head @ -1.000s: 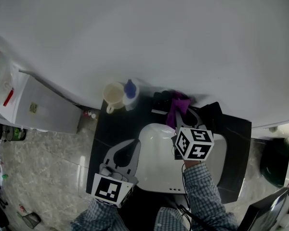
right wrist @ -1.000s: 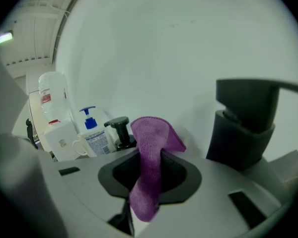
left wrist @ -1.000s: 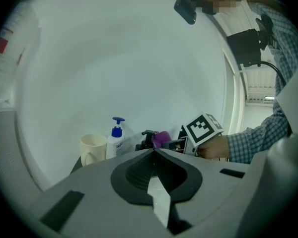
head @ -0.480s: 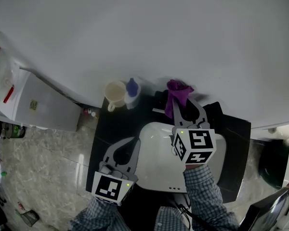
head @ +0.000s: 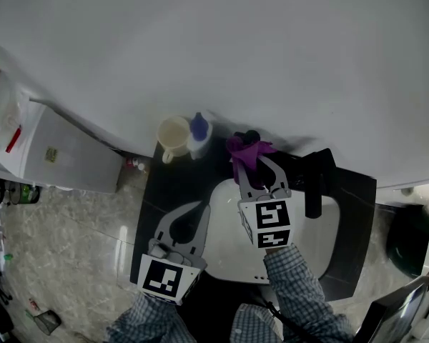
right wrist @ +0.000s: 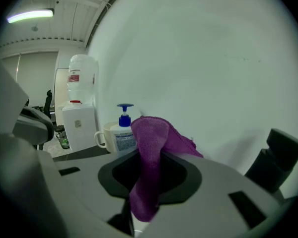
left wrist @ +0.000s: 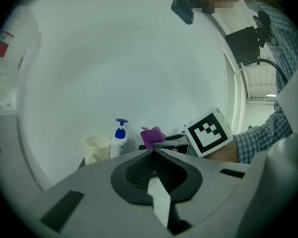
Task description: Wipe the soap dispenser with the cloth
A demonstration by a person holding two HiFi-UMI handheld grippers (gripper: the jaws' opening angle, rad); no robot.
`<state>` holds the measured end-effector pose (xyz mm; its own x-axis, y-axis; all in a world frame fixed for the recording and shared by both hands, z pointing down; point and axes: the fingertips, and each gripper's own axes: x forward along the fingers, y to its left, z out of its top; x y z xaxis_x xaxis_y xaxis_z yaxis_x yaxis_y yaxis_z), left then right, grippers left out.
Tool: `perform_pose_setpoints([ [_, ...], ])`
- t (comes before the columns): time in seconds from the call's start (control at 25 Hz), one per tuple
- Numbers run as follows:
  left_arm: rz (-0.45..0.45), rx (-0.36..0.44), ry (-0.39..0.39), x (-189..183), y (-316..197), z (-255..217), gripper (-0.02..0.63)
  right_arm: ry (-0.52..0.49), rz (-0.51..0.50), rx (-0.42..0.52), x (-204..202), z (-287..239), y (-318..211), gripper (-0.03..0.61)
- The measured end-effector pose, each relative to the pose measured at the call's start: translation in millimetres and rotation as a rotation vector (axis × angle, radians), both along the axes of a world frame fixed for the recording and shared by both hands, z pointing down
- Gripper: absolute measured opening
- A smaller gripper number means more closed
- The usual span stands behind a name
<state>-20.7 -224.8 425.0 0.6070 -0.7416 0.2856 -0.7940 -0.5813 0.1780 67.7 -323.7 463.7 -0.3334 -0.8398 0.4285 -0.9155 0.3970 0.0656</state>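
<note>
A white soap dispenser (head: 198, 137) with a blue pump stands at the back of the dark counter, next to a cream mug (head: 173, 138). My right gripper (head: 246, 157) is shut on a purple cloth (head: 244, 148), held in the air a little to the right of the dispenser. In the right gripper view the cloth (right wrist: 151, 155) hangs through the jaws, with the dispenser (right wrist: 123, 131) just left behind it. My left gripper (head: 193, 215) is shut and empty over the sink's left edge. From the left gripper view I see the dispenser (left wrist: 120, 138), the cloth (left wrist: 152, 136) and the mug (left wrist: 97, 148).
A white sink basin (head: 309, 241) sits in the dark counter (head: 168, 184). A black faucet (head: 312, 181) stands at the back right. A white cabinet (head: 61, 159) stands left of the counter and a water bottle (right wrist: 81, 81) rests on it. The wall rises right behind the dispenser.
My right gripper has carried the purple cloth up off the counter's back and leftward, closer to the soap dispenser. The left gripper has stayed in place.
</note>
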Motion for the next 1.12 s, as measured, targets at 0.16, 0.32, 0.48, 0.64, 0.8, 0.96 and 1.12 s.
perform_pose_setpoints([
  [0.16,-0.005,-0.004,0.001,-1.4,-1.6,-0.3,0.011,0.016,-0.015,-0.051,-6.7,22.1,6.3,0.091],
  [0.32,-0.002,-0.005,-0.004,-4.3,-0.5,1.7,0.011,0.034,-0.024,-0.101,-10.7,41.7,12.1,0.091],
  [0.48,-0.007,-0.002,-0.001,-4.6,-0.8,0.7,0.011,0.014,-0.035,-0.119,-15.9,37.9,24.7,0.091],
  [0.64,-0.01,0.025,0.039,-0.1,-3.8,-8.6,0.011,-0.017,-0.032,-0.073,-10.3,1.8,33.4,0.091],
  [0.8,-0.005,0.007,0.013,-3.1,-1.9,-3.9,0.011,-0.034,0.008,0.001,8.8,-40.6,25.9,0.091],
  [0.96,-0.012,0.02,0.033,-2.5,-3.3,-7.2,0.011,-0.029,0.041,0.054,20.4,-59.6,7.5,0.091],
  [1.12,-0.025,0.025,0.044,-5.4,-2.8,-11.3,0.011,-0.032,0.054,0.042,15.6,-49.9,-8.8,0.091],
])
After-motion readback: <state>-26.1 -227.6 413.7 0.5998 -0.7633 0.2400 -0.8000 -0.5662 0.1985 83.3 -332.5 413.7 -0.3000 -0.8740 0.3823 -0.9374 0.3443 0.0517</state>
